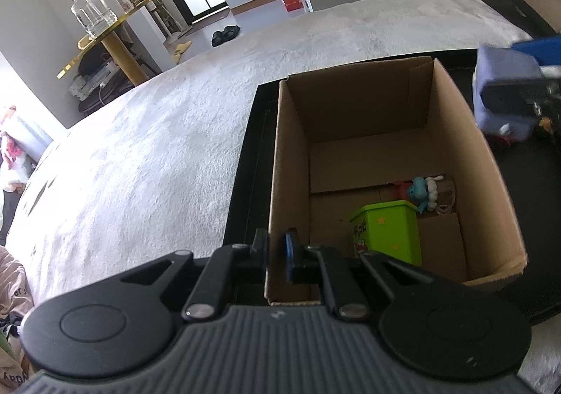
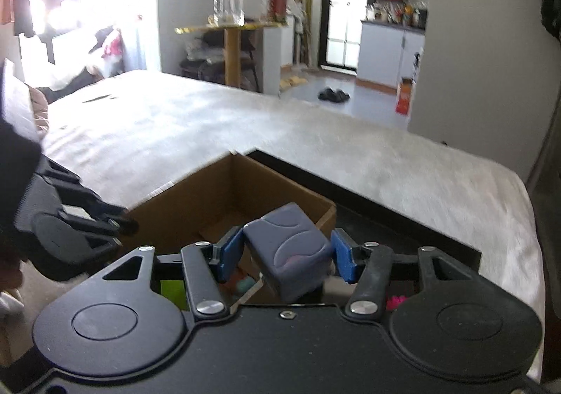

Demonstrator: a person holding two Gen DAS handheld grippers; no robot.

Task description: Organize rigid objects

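An open cardboard box point(image 1: 466, 134) stands on a black tray point(image 1: 245, 183). Inside lie a green lidded container point(image 1: 389, 229) and a small blue and white figurine point(image 1: 426, 192). My left gripper point(image 1: 277, 253) is shut on the box's near left wall. My right gripper point(image 2: 287, 253) is shut on a purple-blue rounded block point(image 2: 291, 250) and holds it above the box's right rim point(image 2: 326, 215). The block and right gripper also show at the right edge of the left wrist view point(image 1: 508, 92). The left gripper shows at the left of the right wrist view point(image 2: 115, 222).
The tray sits on a white fluffy bed cover point(image 1: 157, 148). A pink item point(image 2: 396, 301) lies on the tray under the right gripper. A gold shelf table point(image 1: 105, 33) with a glass jar stands beyond the bed. Slippers point(image 2: 333, 94) lie on the floor.
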